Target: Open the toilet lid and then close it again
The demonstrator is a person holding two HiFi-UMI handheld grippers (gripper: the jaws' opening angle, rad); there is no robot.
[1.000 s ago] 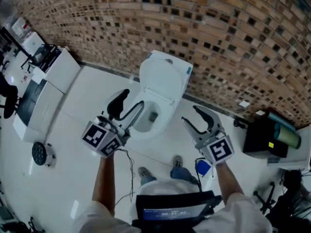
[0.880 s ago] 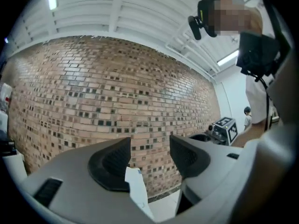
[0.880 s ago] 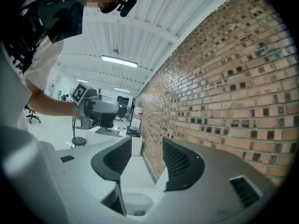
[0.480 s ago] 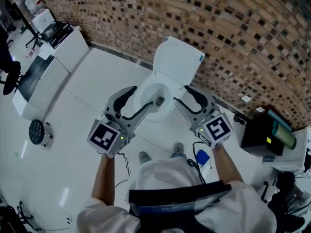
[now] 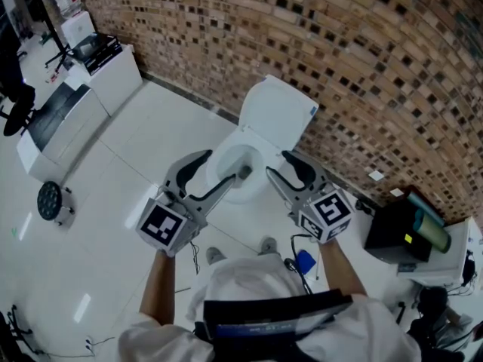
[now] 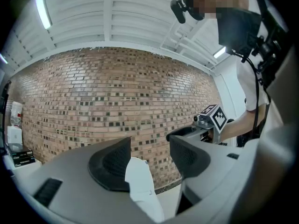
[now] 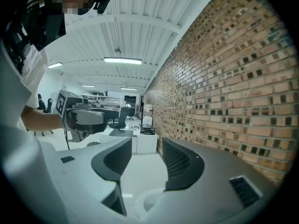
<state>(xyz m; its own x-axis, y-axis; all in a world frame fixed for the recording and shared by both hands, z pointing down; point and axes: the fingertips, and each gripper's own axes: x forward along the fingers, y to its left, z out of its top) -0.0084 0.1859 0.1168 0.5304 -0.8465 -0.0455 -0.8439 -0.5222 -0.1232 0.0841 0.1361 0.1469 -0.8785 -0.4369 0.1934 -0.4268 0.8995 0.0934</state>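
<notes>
Brick wall (image 5: 339, 51) behind; white cabinet (image 5: 113, 74) far left, black box (image 5: 389, 232) right. The lid (image 5: 275, 115) stands raised against the wall. Left hand-held gripper (image 5: 220, 168) and right hand-held gripper (image 5: 281, 166) flank the bowl (image 5: 220, 155), jaws apart, empty.

1. One toilet (image 5: 249, 143), with one lid (image 5: 275, 115).
2. Two grippers: the left gripper (image 5: 228, 164) and the right gripper (image 5: 278, 164).
3. Two white cabinets at the floor's upper-left corner: the wall cabinet (image 5: 117, 78) and the longer cabinet (image 5: 64, 127).
4. Two shoes: the left shoe (image 5: 213, 256) and the right shoe (image 5: 268, 245).
5. One round black disc (image 5: 49, 202) at the floor's left edge.
6. One black box (image 5: 392, 236) at the floor's right edge.
</notes>
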